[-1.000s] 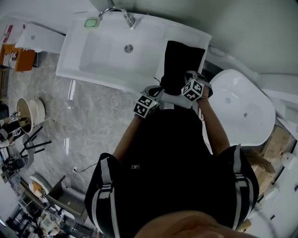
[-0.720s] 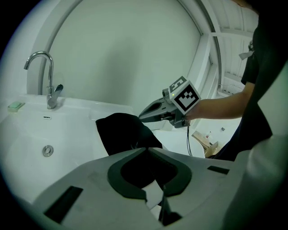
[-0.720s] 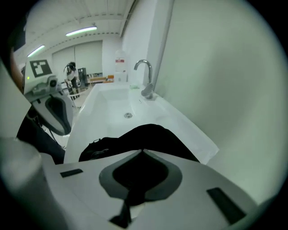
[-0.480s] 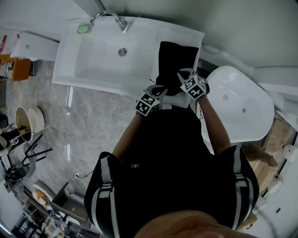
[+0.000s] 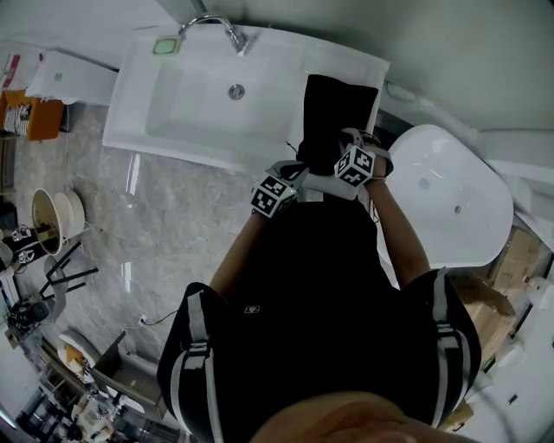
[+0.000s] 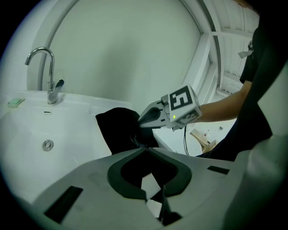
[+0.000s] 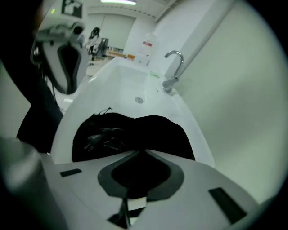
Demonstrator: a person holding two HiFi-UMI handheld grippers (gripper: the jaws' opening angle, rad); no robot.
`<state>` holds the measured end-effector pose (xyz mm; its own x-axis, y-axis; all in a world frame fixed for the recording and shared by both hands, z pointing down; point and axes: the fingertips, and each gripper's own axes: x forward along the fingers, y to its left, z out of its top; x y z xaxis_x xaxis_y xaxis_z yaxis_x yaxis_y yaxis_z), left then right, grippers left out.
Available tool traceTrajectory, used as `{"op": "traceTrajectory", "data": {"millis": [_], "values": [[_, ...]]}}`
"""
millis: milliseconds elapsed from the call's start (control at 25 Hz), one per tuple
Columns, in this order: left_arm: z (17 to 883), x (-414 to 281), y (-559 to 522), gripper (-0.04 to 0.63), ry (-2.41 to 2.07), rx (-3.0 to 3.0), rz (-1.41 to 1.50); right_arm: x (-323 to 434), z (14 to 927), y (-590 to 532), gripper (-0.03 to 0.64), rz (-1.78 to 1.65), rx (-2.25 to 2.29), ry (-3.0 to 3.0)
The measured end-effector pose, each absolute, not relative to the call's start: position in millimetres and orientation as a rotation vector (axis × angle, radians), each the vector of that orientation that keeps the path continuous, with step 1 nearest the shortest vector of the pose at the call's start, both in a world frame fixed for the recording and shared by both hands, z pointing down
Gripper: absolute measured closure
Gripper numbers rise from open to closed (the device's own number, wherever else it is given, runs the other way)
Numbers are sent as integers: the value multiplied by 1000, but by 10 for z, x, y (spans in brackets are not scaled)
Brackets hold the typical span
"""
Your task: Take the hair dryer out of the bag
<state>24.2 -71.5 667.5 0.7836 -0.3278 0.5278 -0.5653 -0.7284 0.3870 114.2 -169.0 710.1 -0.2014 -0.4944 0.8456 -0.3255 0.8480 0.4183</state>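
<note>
A black cloth bag (image 5: pixel 339 117) lies on the white counter (image 5: pixel 299 65) to the right of the basin. Both grippers are at its near end. My left gripper (image 5: pixel 300 171) is shut on the bag's edge (image 6: pixel 119 130), its tips meeting at the cloth (image 6: pixel 146 149). My right gripper (image 5: pixel 339 154) points steeply down at the bag's mouth (image 7: pixel 153 130). Its jaws have just been opening and stand a narrow slit apart (image 7: pixel 141 152), over black cloth and clamping nothing. A dark glossy shape with a cord (image 7: pixel 101 137) shows inside the mouth. The hair dryer itself is hidden.
The sink basin (image 5: pixel 203 95) with a chrome faucet (image 5: pixel 216 22) and a green pad (image 5: pixel 167 43) lies left of the bag. A white oval tub (image 5: pixel 450 199) stands at the right. Bowls and clutter (image 5: pixel 48 216) sit on the marble floor at the left.
The head view swayed a little. Both grippers stay at the bag's near end, and the bag lies as before.
</note>
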Motion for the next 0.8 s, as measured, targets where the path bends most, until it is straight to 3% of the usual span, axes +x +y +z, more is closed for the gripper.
{"op": "traceTrajectory", "data": {"millis": [400, 800], "values": [[6654, 564, -764, 577, -599, 2482, 589, 1063, 6649, -1988, 537, 667, 763, -2151], [6809, 1040, -1046, 576, -527, 2509, 640, 1094, 6486, -1784, 537, 775, 689, -2209]]}}
